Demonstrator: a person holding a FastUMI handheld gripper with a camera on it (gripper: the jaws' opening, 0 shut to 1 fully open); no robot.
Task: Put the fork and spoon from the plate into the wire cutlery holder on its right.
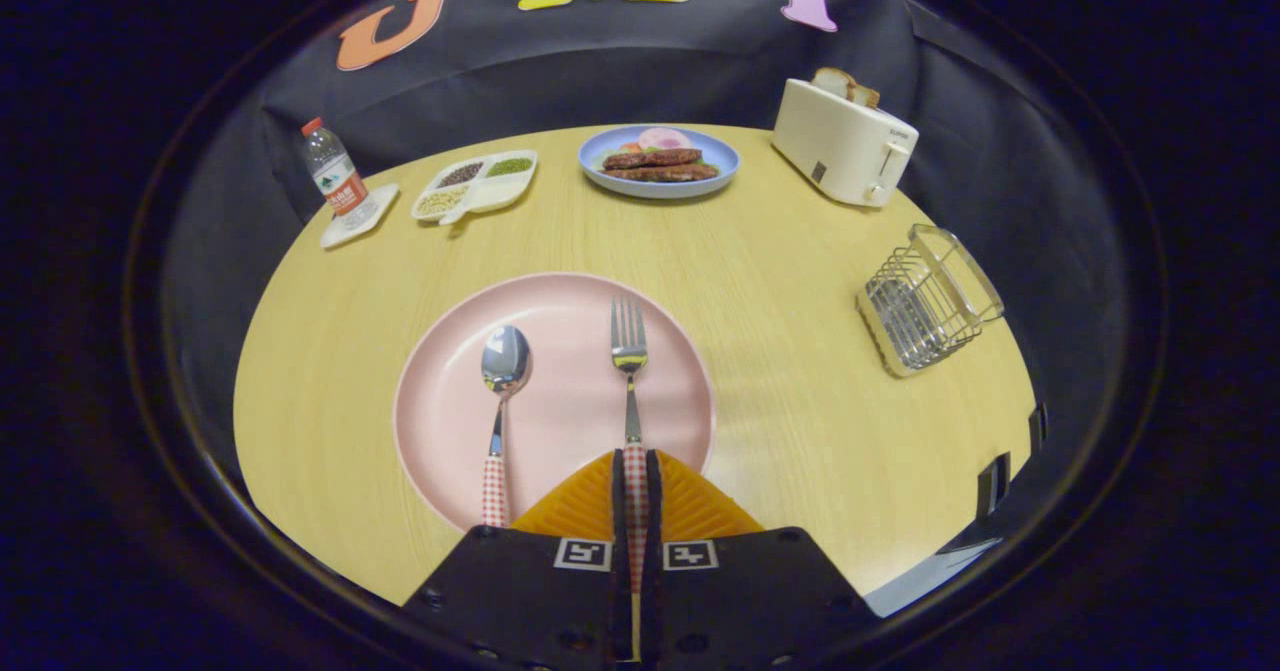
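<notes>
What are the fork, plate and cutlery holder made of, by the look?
Fork: polished metal with bright glints; checked red-white handle, probably plastic, clamped in the tool. Plate: matte pink, no glare, plastic or ceramic. Cutlery holder: shiny thin wire grid, likely chromed steel, on a pale base.

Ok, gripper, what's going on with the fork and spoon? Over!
Gripper shut on fork handle, fork on plate. Spoon lies beside it, untouched. Holder off right, open table between.
</notes>
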